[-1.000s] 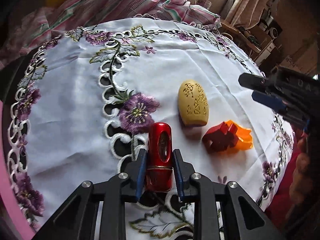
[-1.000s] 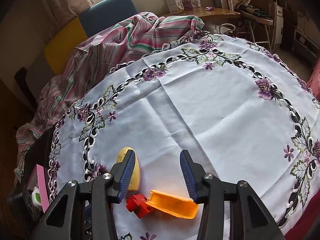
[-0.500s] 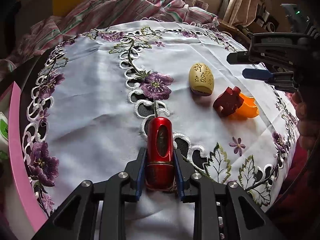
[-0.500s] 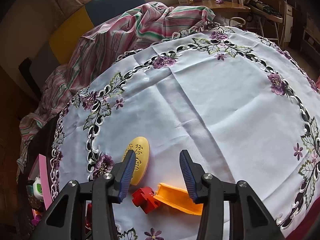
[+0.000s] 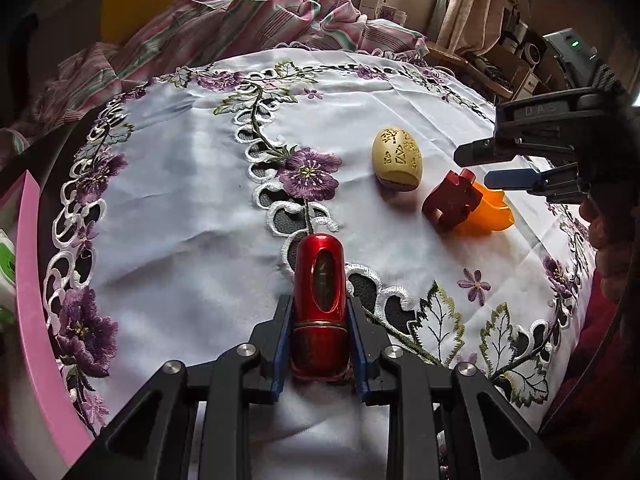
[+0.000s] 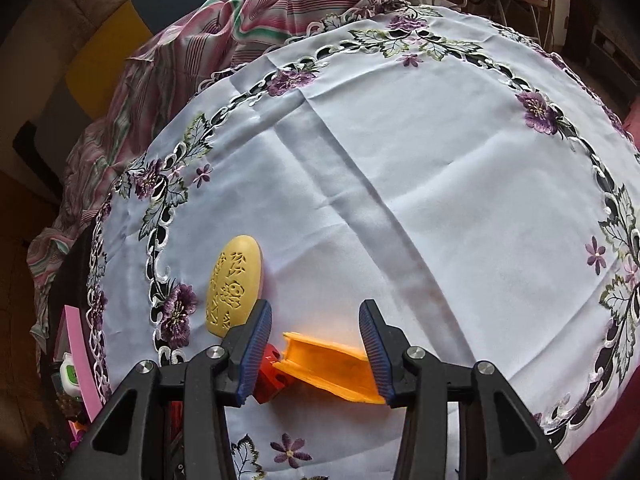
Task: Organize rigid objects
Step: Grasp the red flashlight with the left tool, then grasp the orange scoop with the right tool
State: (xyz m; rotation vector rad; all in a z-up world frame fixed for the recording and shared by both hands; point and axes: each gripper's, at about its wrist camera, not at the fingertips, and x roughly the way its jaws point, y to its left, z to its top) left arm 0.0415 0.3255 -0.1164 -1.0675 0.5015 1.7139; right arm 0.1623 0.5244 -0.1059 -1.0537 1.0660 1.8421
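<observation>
My left gripper (image 5: 319,316) is shut on a glossy red cylinder (image 5: 319,300) with an oval window, held above the near part of the white embroidered tablecloth (image 5: 180,184). A yellow carved egg-shaped object (image 5: 397,158) lies to the right; it also shows in the right wrist view (image 6: 235,285). Beside it lie a dark red block (image 5: 451,201) and an orange piece (image 5: 489,213). My right gripper (image 6: 316,344) is open, its jaws on either side of the orange piece (image 6: 328,366), above it. The red block (image 6: 269,372) is partly hidden behind the left finger. The right gripper (image 5: 496,162) shows in the left view.
A pink tray edge (image 5: 38,304) stands at the table's left side, with a green and white item (image 6: 69,374) in it. A striped cloth (image 6: 256,12) is heaped at the far edge. Shelves and boxes (image 5: 516,52) stand behind on the right.
My left gripper has drawn back and risen a little with the red cylinder. My right gripper has moved lower and closer over the orange piece, still open.
</observation>
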